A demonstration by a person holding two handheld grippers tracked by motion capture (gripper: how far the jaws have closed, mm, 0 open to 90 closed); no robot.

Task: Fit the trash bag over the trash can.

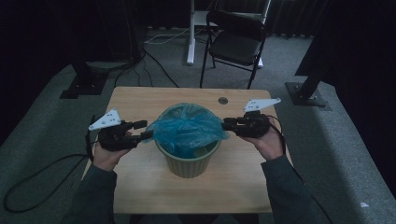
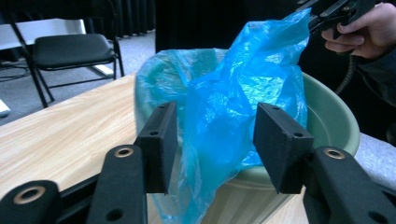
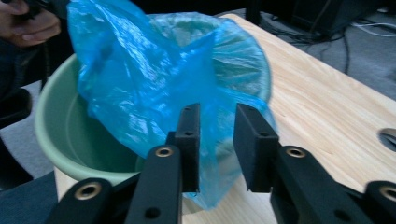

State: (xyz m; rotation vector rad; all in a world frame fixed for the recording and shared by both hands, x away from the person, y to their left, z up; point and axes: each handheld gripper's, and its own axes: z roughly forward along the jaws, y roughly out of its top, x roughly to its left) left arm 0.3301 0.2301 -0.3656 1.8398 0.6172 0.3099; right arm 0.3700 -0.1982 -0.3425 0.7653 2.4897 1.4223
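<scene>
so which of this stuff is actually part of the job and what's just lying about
In the job: blue plastic bag, green bin, left gripper, right gripper.

Just around: wooden table, black folding chair, floor cables, white stand leg.

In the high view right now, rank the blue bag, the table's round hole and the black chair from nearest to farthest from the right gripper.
1. Blue bag: right at the right gripper, on its inner side, draped over the green bin.
2. Round hole: just beyond, near the table's far edge.
3. Black chair: on the floor behind the table.
</scene>
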